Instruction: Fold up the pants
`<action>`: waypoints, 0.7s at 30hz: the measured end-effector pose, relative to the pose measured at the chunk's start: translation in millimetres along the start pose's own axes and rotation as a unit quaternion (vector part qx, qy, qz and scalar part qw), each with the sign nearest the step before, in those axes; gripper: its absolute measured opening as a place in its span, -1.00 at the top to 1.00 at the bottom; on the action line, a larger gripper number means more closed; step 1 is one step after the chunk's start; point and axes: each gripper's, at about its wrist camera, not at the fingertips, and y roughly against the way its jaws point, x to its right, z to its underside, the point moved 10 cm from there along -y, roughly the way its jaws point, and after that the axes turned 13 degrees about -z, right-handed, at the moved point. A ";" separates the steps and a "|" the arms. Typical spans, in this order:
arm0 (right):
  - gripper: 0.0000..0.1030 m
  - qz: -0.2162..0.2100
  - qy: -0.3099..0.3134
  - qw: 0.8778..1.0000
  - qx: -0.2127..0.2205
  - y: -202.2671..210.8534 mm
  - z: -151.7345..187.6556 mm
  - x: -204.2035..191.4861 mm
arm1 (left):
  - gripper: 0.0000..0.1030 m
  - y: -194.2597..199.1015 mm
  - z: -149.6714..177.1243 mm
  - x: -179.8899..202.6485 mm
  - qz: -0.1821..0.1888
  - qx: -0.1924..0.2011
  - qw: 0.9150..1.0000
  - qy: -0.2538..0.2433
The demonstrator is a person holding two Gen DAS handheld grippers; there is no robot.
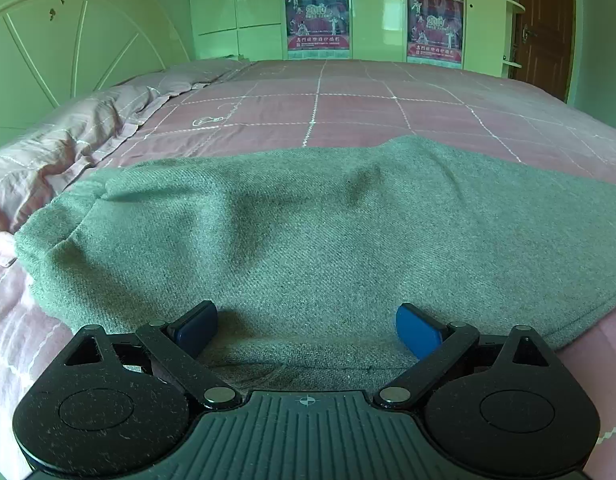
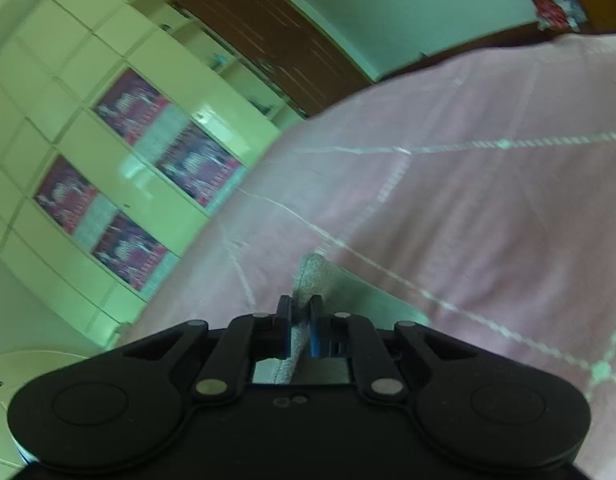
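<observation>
Grey woollen pants [image 1: 308, 232] lie spread flat across the pink checked bedspread [image 1: 347, 108], filling the middle of the left wrist view. My left gripper [image 1: 306, 330] hovers over their near edge, open, its blue pads wide apart with only cloth below them. In the tilted right wrist view my right gripper [image 2: 300, 330] is shut on a grey edge of the pants [image 2: 313, 276], which sticks out past the fingertips, lifted off the bedspread [image 2: 487, 200].
A rumpled pink pillow [image 1: 60, 152] lies at the left by the pale headboard [image 1: 68, 52]. Wardrobe doors with red posters [image 1: 317, 20] and a brown door [image 1: 543, 24] stand beyond the bed. The bed's far half carries only the bedspread.
</observation>
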 end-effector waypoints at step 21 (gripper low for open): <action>1.00 0.005 -0.017 0.997 -0.079 -14.4 16.2 19.3 | -0.94 -1.6 -0.9 2.9 -0.002 -0.006 1.000 -0.004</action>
